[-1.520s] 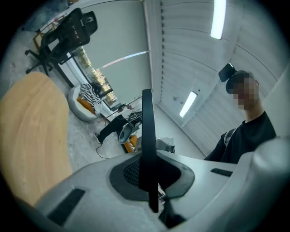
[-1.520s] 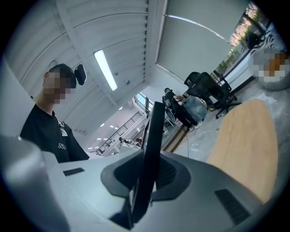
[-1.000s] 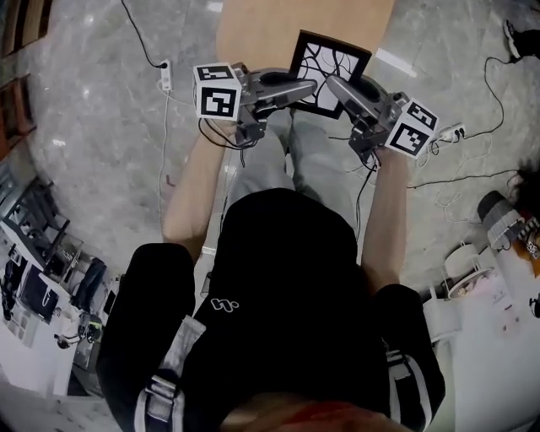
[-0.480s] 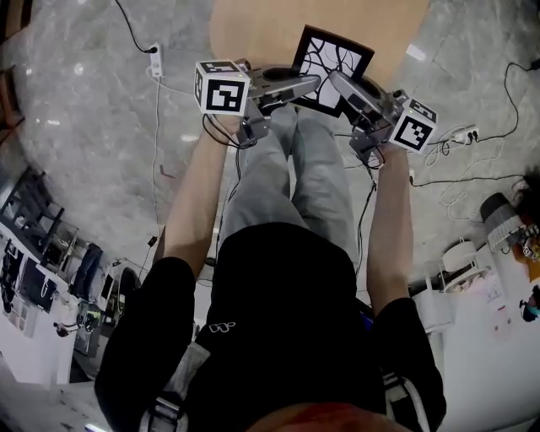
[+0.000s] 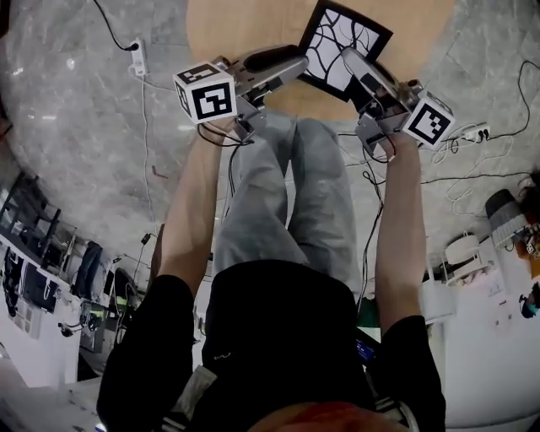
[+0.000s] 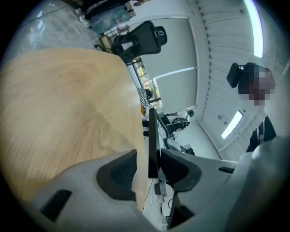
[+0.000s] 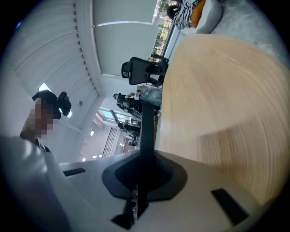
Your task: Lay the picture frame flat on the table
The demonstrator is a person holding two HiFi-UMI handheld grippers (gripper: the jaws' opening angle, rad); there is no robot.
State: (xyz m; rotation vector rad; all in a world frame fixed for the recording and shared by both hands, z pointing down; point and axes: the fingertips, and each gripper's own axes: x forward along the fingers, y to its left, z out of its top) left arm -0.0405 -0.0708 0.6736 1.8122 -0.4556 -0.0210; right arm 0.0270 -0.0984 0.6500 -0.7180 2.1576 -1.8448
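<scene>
left gripper (image 6: 149, 168) – jaws opening, the thin dark edge of the picture frame (image 5: 342, 46) between them with a gap at one pad. the frame, pale face with black branching lines turned upward, sits over the near part of the wooden worktop (image 5: 253, 25). right gripper (image 7: 144, 174) – jaws pinching the frame's other edge.

We count one picture frame (image 5: 344, 46) on one round wooden table (image 5: 245, 25); two tools, the left gripper (image 5: 297, 64) and the right gripper (image 5: 351, 59); two marker cubes (image 5: 205, 93) (image 5: 429, 120); two power strips (image 5: 139, 57) (image 5: 477, 132); and one office chair (image 6: 138, 38).
</scene>
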